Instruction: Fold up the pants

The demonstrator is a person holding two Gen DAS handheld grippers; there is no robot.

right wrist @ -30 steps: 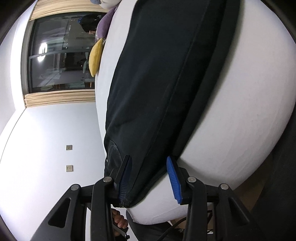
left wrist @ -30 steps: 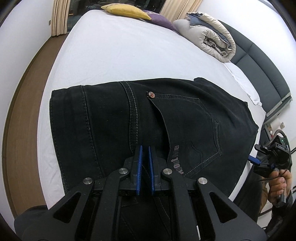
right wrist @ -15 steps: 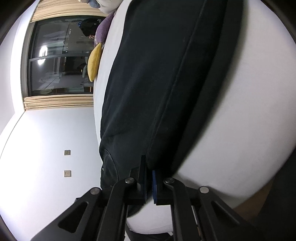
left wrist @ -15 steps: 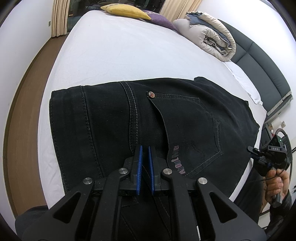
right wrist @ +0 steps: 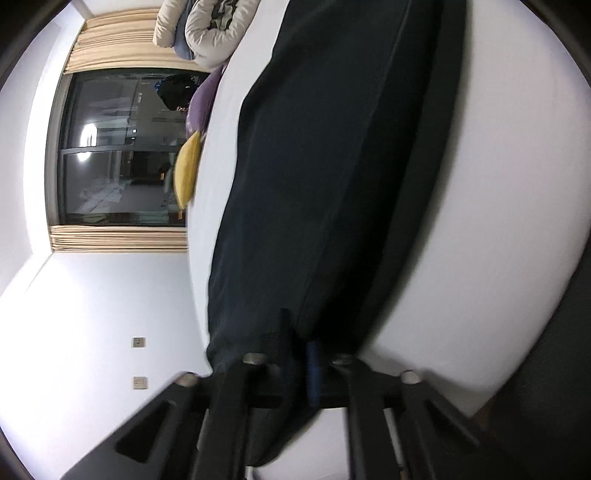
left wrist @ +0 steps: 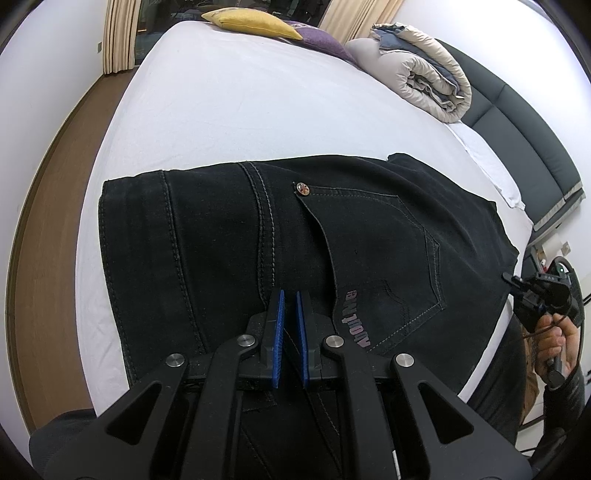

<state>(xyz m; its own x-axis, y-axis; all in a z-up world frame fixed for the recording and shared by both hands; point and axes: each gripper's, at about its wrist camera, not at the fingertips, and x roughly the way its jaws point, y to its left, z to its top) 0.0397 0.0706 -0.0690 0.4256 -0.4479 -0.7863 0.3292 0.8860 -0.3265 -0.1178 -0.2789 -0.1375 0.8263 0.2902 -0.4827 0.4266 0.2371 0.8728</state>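
Black jeans lie flat across the near end of a white bed, back pocket with a rivet facing up. My left gripper is shut at the near edge of the jeans, its blue pads pinching dark fabric. At the far right a hand holds my right gripper at the jeans' right end. In the blurred right wrist view the jeans run away along the bed, and the right gripper is shut on their near edge.
A yellow pillow, a purple pillow and a rolled beige duvet sit at the bed's far end. A dark headboard runs along the right. Brown floor lies to the left. A dark window faces the right gripper.
The right gripper's jaws closed on the edge of the jeans, then it shifted sideways and turned, blurring its view. The left gripper and the jeans under it stayed put.
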